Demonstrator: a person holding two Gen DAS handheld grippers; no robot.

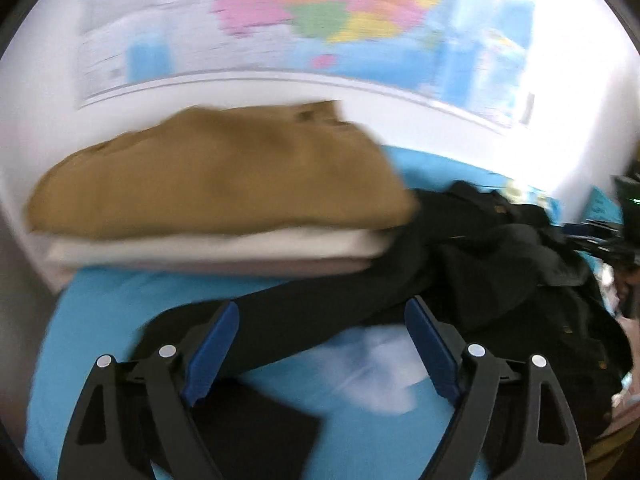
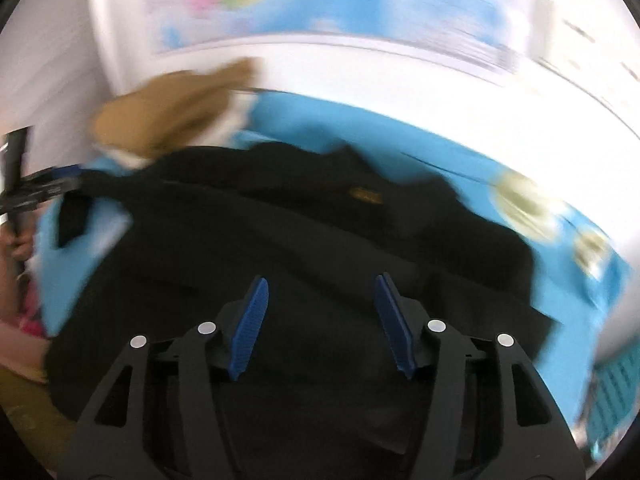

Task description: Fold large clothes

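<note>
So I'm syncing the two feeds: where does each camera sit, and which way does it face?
Left wrist: on the left gripper, open, facing a brown folded garment stacked on white ones, a black sleeve between its fingers.
Right wrist: on the right gripper, open, over the crumpled black garment; the person's left hand shows.
Shared: black garment, brown garment, blue sheet, wall map.

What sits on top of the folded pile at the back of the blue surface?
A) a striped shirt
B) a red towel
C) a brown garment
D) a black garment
C: the brown garment lies on top of the pale folded layers, while the black garment is spread loosely beside the pile.
</note>
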